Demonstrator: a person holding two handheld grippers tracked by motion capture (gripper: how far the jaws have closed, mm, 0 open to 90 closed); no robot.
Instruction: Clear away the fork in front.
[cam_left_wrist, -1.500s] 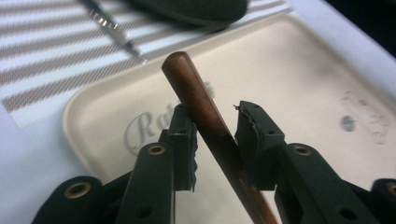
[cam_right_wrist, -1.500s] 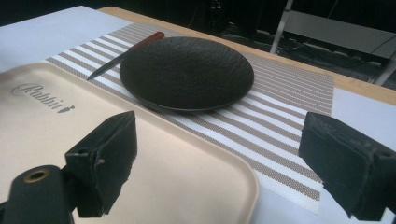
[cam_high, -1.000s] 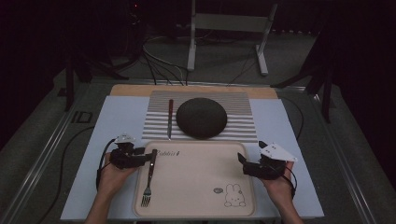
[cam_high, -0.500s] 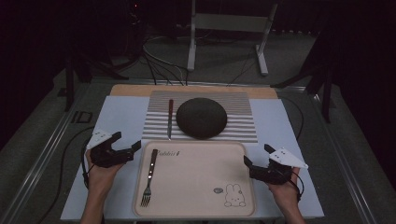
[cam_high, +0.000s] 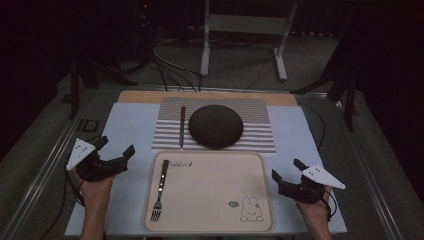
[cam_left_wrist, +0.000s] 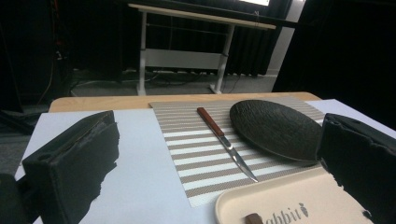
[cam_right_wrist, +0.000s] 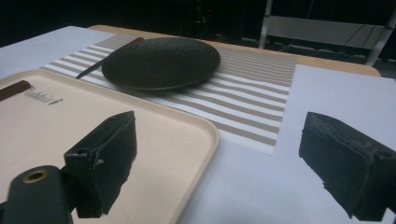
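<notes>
Now | fork (cam_high: 160, 192) on tray (cam_high: 215, 220) | left hand-held gripper (cam_high: 116, 151) beside, just opened, empty

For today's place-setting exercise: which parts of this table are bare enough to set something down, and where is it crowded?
Most of the tray is bare, right of the fork and above the rabbit print. The pale sheet is bare left and right of the striped mat. The mat's middle is crowded, with the dark plate and the knife close beside it.

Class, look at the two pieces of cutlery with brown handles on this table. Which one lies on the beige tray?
The fork: it lies along the left side of the tray, tines towards the person. The knife lies on the striped placemat, left of the dark plate.
</notes>
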